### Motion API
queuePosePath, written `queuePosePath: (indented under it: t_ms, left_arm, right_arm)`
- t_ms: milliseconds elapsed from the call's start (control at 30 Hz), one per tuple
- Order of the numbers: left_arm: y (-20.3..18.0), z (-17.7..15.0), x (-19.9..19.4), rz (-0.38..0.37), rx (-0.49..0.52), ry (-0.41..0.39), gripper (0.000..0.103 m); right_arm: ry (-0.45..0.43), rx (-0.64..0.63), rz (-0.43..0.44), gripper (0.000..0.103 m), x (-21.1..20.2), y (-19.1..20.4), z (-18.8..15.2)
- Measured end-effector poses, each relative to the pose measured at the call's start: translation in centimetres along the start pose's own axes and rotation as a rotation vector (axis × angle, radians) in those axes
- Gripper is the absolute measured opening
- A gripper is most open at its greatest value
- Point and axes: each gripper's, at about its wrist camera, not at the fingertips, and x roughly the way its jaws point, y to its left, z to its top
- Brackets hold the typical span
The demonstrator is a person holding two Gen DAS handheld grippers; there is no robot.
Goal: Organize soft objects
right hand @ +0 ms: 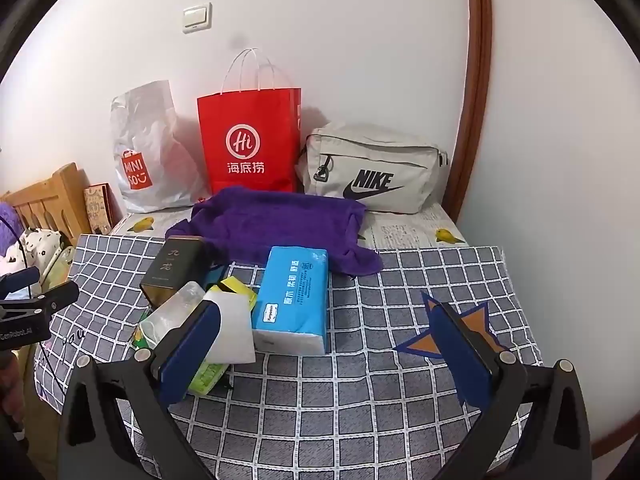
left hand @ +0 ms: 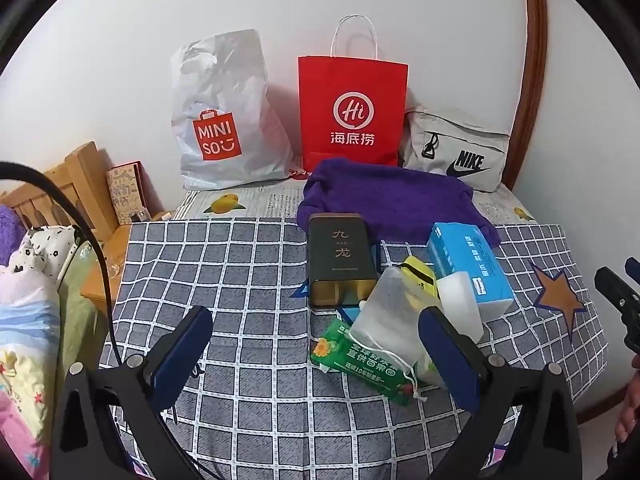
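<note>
Your left gripper (left hand: 316, 344) and right gripper (right hand: 326, 344) both stand spread wide, holding nothing. The blue plastic-wrapped tissue pack (right hand: 292, 300) lies on the grey checked cloth (right hand: 360, 400) just ahead of your right jaws, left of centre — long axis running near to far; the right hand is nearer. The purple towel (right hand: 276, 224) lies beyond it. Legible: "MINISO" on the grey plastic bag (left hand: 224, 120), "Hi 海底捞" on the red paper bag (left hand: 352, 112), "NIKE" on the pale pouch (right hand: 376, 168).
</note>
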Motion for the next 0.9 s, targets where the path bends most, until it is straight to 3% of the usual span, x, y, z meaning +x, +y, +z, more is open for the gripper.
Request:
queuePosePath:
  t_ms: [900]
  left_arm:
    - [-0.10,-0.19,-0.06,0.005,0.008,0.004,0.103]
  right_arm:
    - [-0.006,-0.002,0.002,0.103,-0.44,0.16,0.11]
